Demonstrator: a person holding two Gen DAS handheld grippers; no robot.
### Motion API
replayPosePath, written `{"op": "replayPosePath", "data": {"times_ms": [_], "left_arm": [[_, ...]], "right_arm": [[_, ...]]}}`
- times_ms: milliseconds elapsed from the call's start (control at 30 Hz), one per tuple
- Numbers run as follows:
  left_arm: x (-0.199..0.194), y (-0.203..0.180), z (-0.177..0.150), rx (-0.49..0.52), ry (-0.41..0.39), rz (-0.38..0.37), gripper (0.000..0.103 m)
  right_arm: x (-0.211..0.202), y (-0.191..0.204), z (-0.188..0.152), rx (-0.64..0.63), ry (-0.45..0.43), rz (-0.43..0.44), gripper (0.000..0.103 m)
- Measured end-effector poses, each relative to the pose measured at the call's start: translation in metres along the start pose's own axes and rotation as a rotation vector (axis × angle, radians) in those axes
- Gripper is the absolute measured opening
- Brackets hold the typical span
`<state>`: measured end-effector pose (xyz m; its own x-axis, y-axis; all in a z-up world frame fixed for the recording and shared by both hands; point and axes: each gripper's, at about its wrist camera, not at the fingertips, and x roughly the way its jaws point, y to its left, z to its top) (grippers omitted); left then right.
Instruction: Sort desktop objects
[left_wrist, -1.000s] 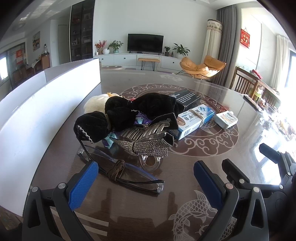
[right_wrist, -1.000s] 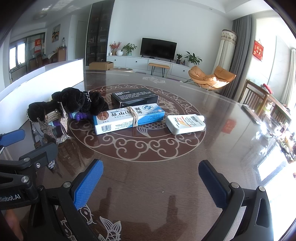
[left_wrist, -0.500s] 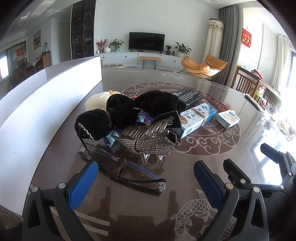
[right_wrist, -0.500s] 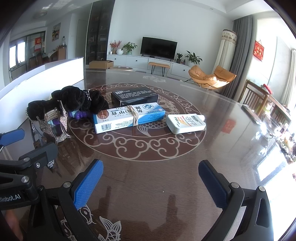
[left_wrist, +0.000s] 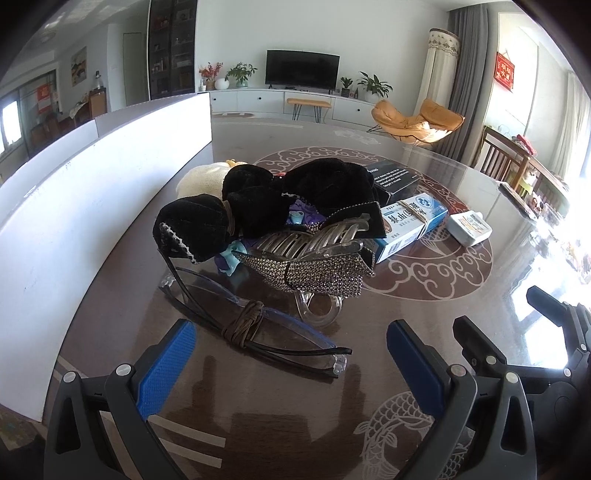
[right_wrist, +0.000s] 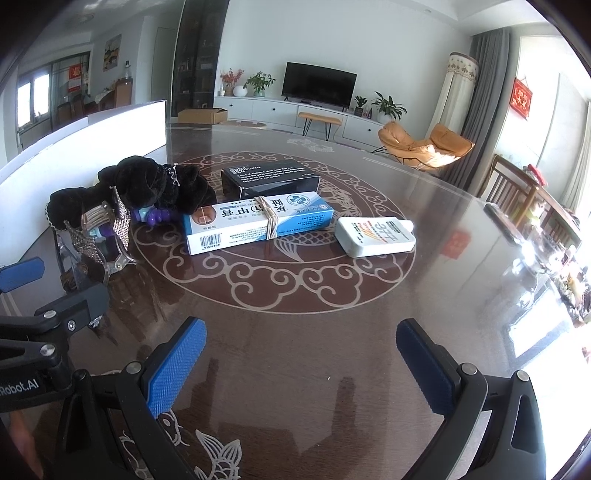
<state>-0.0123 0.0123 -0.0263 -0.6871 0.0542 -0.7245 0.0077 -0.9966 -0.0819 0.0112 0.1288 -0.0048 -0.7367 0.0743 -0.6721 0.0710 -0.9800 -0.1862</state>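
Observation:
My left gripper (left_wrist: 291, 358) is open and empty, just short of folded glasses (left_wrist: 255, 328) tied with a brown band. Behind them lies a pile: a rhinestone hair clip (left_wrist: 314, 266), a black velvet headband and scrunchies (left_wrist: 295, 192) and a cream plush item (left_wrist: 199, 177). My right gripper (right_wrist: 301, 363) is open and empty over bare table. Ahead of it lie a blue-white box bound with a rubber band (right_wrist: 258, 221), a black box (right_wrist: 269, 177) and a white bottle on its side (right_wrist: 375, 230). The pile also shows in the right wrist view (right_wrist: 110, 210).
A white board (left_wrist: 92, 177) stands along the table's left side. The dark glass-topped table (right_wrist: 314, 295) has a white swirl pattern. The right gripper's frame (left_wrist: 535, 339) shows at the left view's right edge. Wooden chairs (right_wrist: 517, 192) stand at the right.
The left gripper has eased slightly forward toward the glasses and the pile. The right gripper has barely moved. Both stay open.

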Motion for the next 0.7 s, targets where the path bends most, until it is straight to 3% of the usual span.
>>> {"op": "replayPosePath", "data": {"times_ms": [700], "left_arm": [[0.001, 0.007, 0.001, -0.026, 0.034, -0.04, 0.103]], "right_arm": [[0.015, 0.013, 0.0, -0.07, 0.075, -0.042, 0.103]]}}
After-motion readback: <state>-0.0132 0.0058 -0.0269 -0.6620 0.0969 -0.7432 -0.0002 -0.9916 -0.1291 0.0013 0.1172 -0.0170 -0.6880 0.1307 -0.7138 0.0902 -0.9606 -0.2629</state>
